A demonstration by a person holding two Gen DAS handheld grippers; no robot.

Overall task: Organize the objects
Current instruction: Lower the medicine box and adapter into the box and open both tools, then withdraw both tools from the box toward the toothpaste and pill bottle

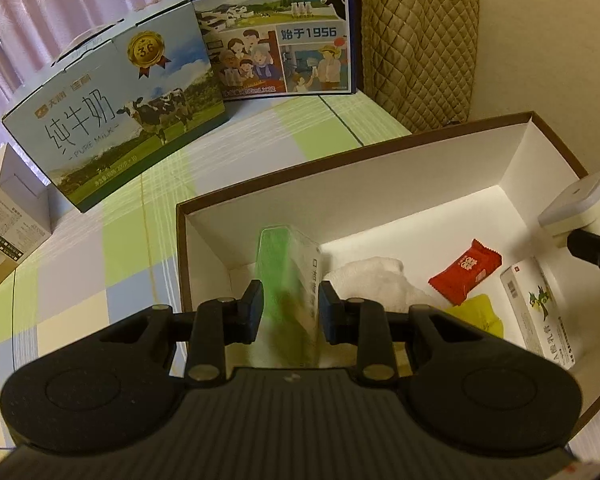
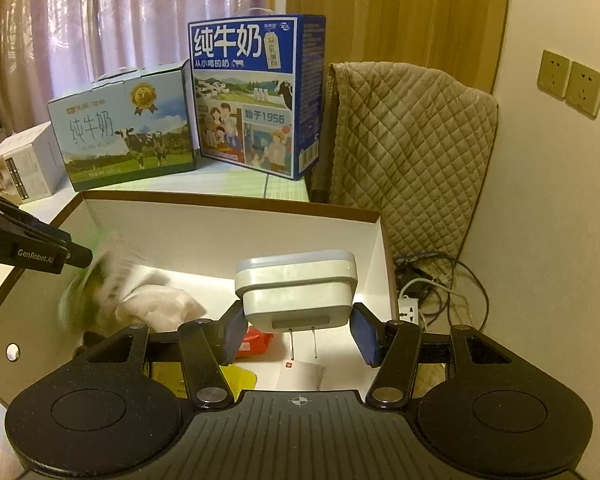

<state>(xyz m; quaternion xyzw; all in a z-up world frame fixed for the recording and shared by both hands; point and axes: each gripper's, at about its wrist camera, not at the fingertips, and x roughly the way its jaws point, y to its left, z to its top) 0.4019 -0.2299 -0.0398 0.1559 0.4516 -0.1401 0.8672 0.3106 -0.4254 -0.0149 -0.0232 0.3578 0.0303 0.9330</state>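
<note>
1. Low centre of the left wrist view: pinched in the left gripper (image 1: 290, 312), a green-and-white packet (image 1: 288, 276), motion-blurred, standing on end over the near-left corner of the open box (image 1: 380, 184). Probably light, thin-walled and easy to crush; best held across the two broad faces at mid-body, with gentle pressure only.
2. Low centre of the right wrist view: clamped from both sides by the right gripper (image 2: 298, 332), a white plug adapter (image 2: 296, 288), prongs pointing down, hanging above the right half of the box and clear of its floor. Hard, smooth shell, likely slippery at the rounded corners and fairly dense for its size; best gripped on the flat side walls, away from the prongs.
3. On the box floor, middle of the left wrist view: a crumpled white cloth (image 1: 376, 280) just right of the packet, then a red sweet wrapper (image 1: 466, 272), a yellow item (image 1: 480, 316) too hidden to identify, and a small carton with a green bird (image 1: 540, 308) against the right wall. All soft or light; room left at the far end.
4. Beyond the box, on the checked tablecloth (image 1: 100, 264): a pale milk carton (image 1: 116, 120) upper left, a blue milk carton (image 1: 276, 28) top centre, a small white box (image 1: 8, 216) at the left edge.
5. Farthest, upper right: a quilted cover (image 1: 416, 44) and wall sockets (image 2: 572, 82).
</note>
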